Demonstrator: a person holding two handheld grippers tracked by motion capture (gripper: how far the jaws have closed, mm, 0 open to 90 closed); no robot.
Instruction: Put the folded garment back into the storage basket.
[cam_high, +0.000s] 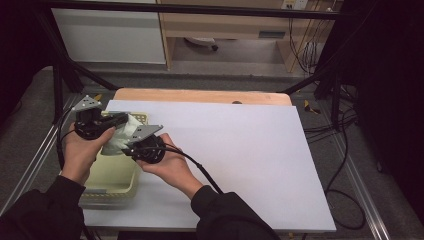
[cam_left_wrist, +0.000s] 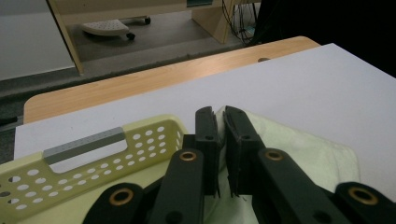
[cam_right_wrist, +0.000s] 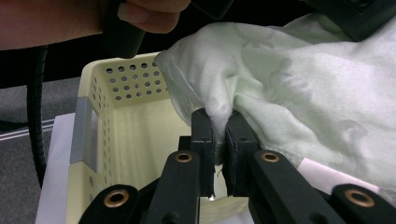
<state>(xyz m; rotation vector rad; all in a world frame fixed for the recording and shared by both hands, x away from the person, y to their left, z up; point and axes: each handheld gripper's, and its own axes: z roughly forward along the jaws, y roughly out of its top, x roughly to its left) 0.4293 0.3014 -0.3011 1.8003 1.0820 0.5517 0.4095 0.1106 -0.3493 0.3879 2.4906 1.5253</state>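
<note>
The cloth, pale green and crumpled, hangs between the two grippers over the far end of a yellow basket at the left edge of the table. In the high view it bridges the gap between the two tools, bunched up just above the basket's far rim.

The left gripper has its jaws pressed together on one part of the cloth. In the left gripper view the cloth shows as a thin fold caught between the two black jaws, with the rest spreading away to the right over the white tabletop. The basket lies to the left of those jaws, its perforated wall and grey handle strip in view.

The right gripper is likewise clamped on the cloth. In the right gripper view a puckered knot of the fabric sits squeezed between the jaw tips, and the cloth drapes up and to the right from there. Behind it the basket stands open, with holes along its upper wall. The person's left hand shows at the top of that view, above the basket's far end.

Both hands hold the tools close together, the left one farther from the person than the right.
</note>
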